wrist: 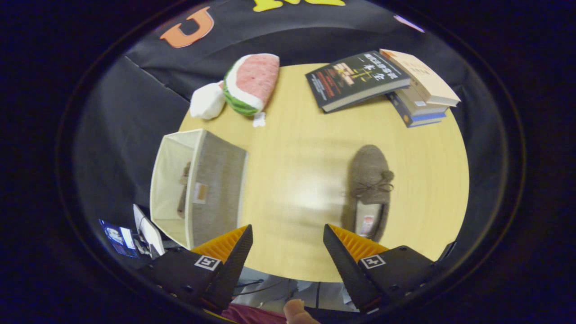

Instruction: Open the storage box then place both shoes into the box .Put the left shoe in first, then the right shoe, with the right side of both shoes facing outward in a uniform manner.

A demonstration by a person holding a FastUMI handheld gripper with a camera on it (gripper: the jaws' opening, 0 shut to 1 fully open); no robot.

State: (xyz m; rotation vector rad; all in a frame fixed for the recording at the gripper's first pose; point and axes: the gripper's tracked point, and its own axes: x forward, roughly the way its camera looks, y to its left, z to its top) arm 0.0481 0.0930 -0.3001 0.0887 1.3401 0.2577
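Shoe [369,189] lies on the table [306,148] just ahead of one finger of the gripper [288,243], spread wide and empty, storage box [198,184] by the other with a shoe inside, books [382,81] beyond.

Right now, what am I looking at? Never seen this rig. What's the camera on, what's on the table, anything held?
The fisheye camera rides on a hand-held gripper that a person carries; its two fingers show at the bottom, spread open, holding nothing. It looks down on a round wooden table. An open fabric storage box lies beyond the left finger, with what looks like one shoe already inside. A brown slipper lies on the table just ahead of the right finger. Beyond them are a watermelon-slice plush, a white soft thing and a stack of books.
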